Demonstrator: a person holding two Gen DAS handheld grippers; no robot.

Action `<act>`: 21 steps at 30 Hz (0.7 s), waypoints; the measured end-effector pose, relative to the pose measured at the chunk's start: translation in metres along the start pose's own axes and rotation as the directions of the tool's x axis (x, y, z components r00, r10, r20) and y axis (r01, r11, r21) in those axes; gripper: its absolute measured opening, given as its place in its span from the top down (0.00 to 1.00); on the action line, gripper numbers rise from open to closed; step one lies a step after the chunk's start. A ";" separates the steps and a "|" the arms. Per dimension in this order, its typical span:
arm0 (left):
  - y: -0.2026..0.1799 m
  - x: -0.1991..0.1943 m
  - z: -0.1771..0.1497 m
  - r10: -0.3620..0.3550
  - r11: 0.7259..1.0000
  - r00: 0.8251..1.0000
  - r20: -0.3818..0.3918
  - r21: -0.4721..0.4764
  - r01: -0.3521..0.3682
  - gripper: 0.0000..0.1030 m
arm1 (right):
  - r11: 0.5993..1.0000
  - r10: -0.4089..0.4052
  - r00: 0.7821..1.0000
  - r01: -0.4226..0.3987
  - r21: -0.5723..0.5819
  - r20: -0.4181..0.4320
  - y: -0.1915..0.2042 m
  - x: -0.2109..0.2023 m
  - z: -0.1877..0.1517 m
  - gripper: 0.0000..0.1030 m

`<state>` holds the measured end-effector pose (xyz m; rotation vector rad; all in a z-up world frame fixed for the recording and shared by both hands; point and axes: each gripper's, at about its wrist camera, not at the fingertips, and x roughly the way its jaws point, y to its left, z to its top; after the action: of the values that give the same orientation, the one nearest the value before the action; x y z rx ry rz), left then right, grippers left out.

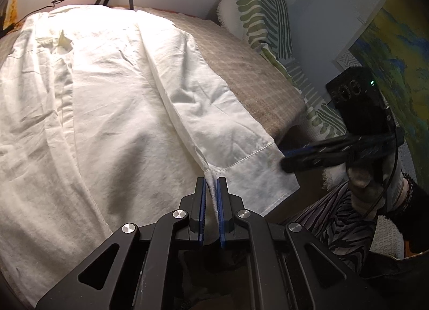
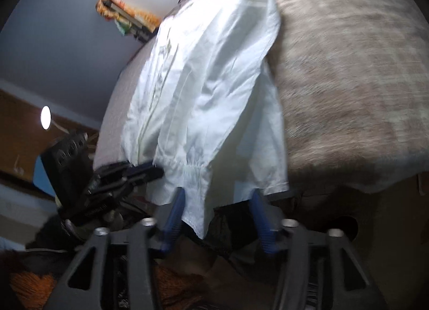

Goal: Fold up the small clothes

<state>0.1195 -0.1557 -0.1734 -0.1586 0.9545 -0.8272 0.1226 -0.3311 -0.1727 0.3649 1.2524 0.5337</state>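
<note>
White shirt cuff pinched by left gripper; right gripper, blurred, gapes wide.

We see a white shirt on a bed covered in beige-brown checked cloth. Our left tongs are black with blue pads, as are our right tongs. At the bed's far corner lies a pillow, white with green leaf stripes.

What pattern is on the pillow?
Green leaf-like stripes on white; the pillow shows best in the left wrist view.
</note>
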 end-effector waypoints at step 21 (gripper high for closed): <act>-0.032 -0.010 0.014 0.075 0.992 0.994 0.076 0.093 -0.082 0.93 | 0.985 -0.167 0.986 0.165 0.044 0.030 -0.029 -0.031 0.000 0.75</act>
<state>0.1091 -0.1737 -0.1438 -0.0671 0.8458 -0.7884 0.1211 -0.3725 -0.1633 0.3000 1.2498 0.3583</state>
